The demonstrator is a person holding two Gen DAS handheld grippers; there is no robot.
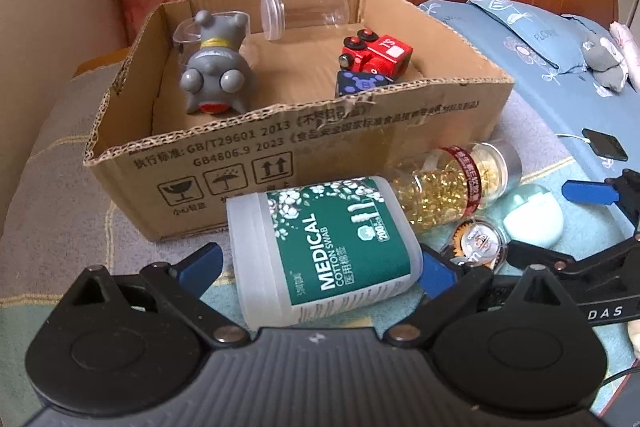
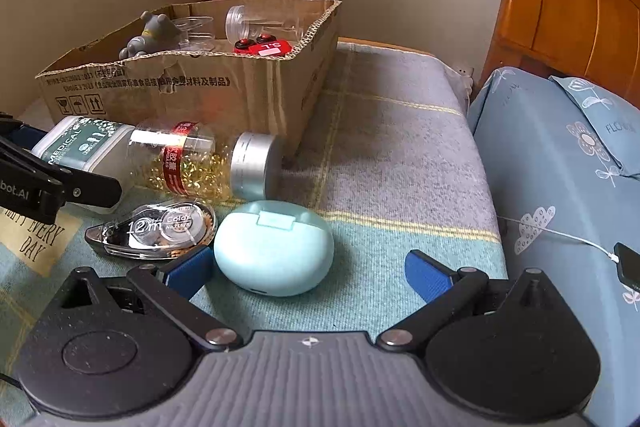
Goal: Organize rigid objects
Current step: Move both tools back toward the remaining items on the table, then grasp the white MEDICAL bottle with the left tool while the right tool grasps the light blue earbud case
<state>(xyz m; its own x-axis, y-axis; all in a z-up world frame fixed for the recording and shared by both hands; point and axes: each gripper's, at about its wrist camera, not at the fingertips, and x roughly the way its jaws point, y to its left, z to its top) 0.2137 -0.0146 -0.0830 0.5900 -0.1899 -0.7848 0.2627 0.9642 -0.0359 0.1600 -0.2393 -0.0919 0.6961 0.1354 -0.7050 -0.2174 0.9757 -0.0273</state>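
**On the bed: box part filled, five items outside**

On the bed point(image 2: 392, 155), covered by a grey and teal checked blanket, an open cardboard box point(image 1: 280, 147) is set near the wall corner. Inside it a grey toy animal point(image 1: 214, 67) is seen lying at the left, a clear plastic tube point(image 1: 304, 13) on its side against the back wall, a red toy vehicle point(image 1: 376, 55) at the right, and a small dark blue block point(image 1: 360, 83) just in front of the vehicle.

Outside the box, just before its front wall, a white medical cotton swab container point(image 1: 324, 251) is laid on its side. A clear bottle of yellow capsules point(image 2: 200, 159) with a silver cap is laid beside it, touching the swab container's end. Nearer the cameras a pale mint oval case point(image 2: 274, 247) rests on the blanket, and a clear correction tape dispenser point(image 2: 152, 231) lies just to its left.

The left gripper point(image 1: 320, 267) is held over the swab container, its jaws spread wide on either side of the container's lower end; contact cannot be told. The right gripper point(image 2: 308, 267) is held low at the mint case, jaws wide, with the left pad just beside the case and the right pad well apart from it.

A dark phone point(image 2: 630, 265) on a white cable lies on the blue floral bedding at the right.
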